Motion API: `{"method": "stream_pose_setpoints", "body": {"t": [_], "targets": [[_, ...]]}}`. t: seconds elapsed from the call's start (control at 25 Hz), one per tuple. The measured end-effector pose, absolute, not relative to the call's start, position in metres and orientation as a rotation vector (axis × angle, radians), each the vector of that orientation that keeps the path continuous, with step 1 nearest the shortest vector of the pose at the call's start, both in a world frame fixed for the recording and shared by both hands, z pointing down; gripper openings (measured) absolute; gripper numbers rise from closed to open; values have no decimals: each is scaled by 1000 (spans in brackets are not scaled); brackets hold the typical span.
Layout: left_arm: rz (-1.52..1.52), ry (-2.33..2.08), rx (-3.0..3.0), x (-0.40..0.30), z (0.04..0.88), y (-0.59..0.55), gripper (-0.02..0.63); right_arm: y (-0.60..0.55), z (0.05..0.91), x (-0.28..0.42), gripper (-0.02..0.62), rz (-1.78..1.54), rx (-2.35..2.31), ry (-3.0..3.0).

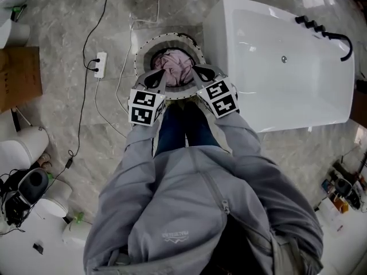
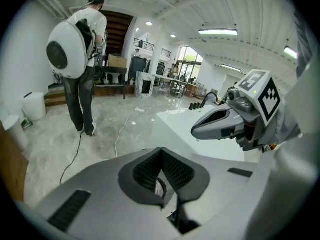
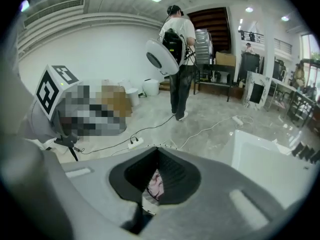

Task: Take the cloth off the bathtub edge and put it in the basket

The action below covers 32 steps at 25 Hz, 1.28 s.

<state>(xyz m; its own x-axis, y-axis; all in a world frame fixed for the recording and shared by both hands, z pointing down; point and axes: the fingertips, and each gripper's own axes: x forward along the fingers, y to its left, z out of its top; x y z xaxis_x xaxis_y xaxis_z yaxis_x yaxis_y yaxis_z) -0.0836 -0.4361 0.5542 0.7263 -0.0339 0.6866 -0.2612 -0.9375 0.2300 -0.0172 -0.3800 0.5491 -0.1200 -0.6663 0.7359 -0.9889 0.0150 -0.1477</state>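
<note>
- The pink cloth (image 1: 175, 66) is seen lying inside the basket (image 1: 150, 40), beside the bathtub (image 1: 287, 79).
- The left gripper (image 1: 153, 79) is held over the basket's near rim, its jaws pressed together on nothing.
- The right gripper (image 1: 205, 72) is likewise closed; the cloth is glimpsed behind its jaws, apparently below them and not pinched.

Marble floor (image 1: 57, 16); on it basket (image 1: 143, 47), bathtub (image 1: 321, 105), power strip (image 1: 101, 63).

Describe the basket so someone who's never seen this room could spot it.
Find the white bathtub; the basket stands on the floor beside its end away from the black tap. It is round with a pale rim and, unlike the white fixtures nearby, holds a pink cloth.
</note>
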Motion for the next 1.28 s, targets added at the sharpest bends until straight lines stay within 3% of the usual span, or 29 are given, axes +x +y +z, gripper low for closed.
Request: {"method": "stream_pose_setpoints", "body": {"t": [0.84,1.28], "targets": [[433,-475,2943,-46,310,-454,5,-392,301,27,5,486,2257,-1916],[173,-630,3045,-49,253,-446,6,-385,255,23,5,259,2390,-1917]]}}
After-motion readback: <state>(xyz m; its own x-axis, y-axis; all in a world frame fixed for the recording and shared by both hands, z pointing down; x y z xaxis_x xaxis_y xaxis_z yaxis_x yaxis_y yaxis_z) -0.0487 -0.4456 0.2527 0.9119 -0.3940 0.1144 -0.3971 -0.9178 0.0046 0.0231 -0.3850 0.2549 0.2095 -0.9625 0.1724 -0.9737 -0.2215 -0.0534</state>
